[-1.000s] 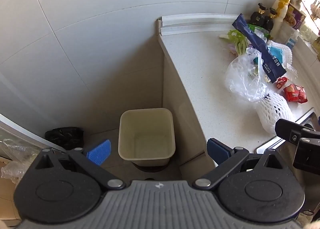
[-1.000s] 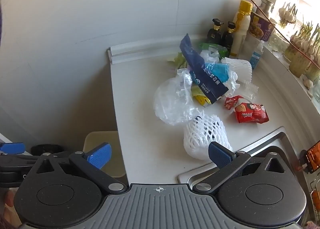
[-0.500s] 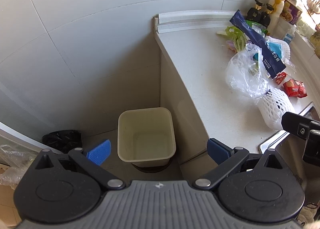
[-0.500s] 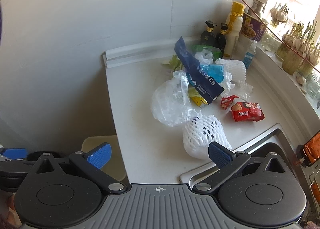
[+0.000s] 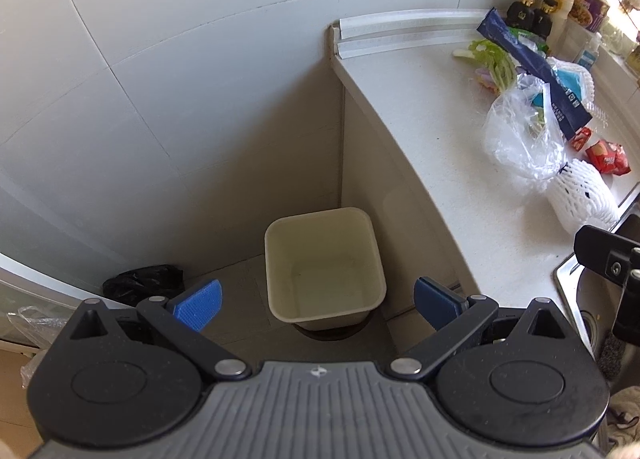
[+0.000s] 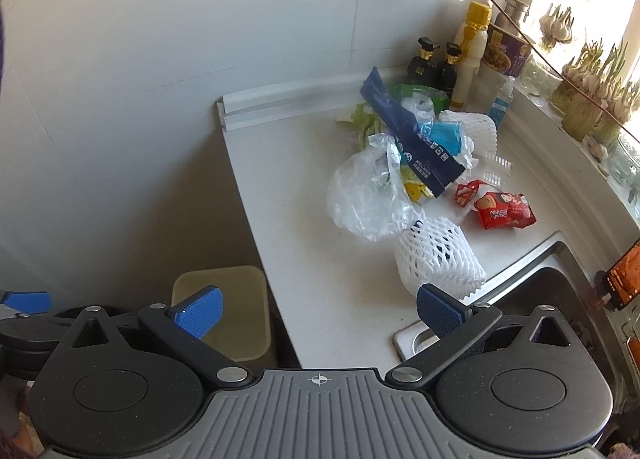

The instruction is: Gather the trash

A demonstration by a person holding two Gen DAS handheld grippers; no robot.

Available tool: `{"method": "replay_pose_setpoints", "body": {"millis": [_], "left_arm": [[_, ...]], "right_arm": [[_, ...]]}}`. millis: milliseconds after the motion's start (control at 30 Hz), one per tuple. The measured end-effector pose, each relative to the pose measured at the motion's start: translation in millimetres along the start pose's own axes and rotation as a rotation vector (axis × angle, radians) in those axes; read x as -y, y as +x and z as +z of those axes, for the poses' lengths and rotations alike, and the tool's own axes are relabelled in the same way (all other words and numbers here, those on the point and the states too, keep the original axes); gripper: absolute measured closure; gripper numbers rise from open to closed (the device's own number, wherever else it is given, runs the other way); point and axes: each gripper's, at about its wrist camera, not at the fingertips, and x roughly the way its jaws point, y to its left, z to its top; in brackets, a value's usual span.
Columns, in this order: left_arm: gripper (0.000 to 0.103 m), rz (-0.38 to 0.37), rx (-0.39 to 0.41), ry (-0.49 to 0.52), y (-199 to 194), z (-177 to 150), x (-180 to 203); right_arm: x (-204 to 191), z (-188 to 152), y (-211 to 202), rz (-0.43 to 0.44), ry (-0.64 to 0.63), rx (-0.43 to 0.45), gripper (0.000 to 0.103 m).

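A cream square bin [image 5: 324, 263] stands empty on the floor beside the counter end; its rim [image 6: 218, 279] also shows in the right wrist view. Trash is heaped on the white counter [image 6: 280, 187]: a clear plastic bag [image 6: 366, 195], a white foam net [image 6: 438, 255], a dark blue wrapper [image 6: 412, 139], red snack packets [image 6: 504, 211] and green leaves [image 6: 362, 123]. My left gripper [image 5: 318, 301] hangs open above the bin. My right gripper [image 6: 318, 309] is open over the counter's front edge, short of the foam net. Neither holds anything.
Bottles [image 6: 436, 67] and a yellow-capped bottle [image 6: 472, 47] stand at the counter's back corner. A steel sink [image 6: 536, 287] lies at the right. A black bag [image 5: 140, 283] sits on the floor left of the bin. Garlic pots [image 6: 588, 99] line the windowsill.
Both cameras have pulled back and risen slightly, so the bin and the trash heap sit a little farther away. Both grippers stay open and empty.
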Motion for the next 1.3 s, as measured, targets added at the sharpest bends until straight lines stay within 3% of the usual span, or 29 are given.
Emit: {"method": "replay_pose_setpoints", "body": {"millis": [333,1300], "left_arm": [[0.000,-0.001,-0.006,0.030,3.1,-1.0,-11.5],[0.000,-0.004,0.006,0.024,-1.3,5.8,-10.7]], "right_arm": [[-15.8,-9.1,-3.5,-0.020,0.023,-0.018,0.000],[-9.4,-2.1,-1.5,-0.025,0.026,0.001,0.000]]}}
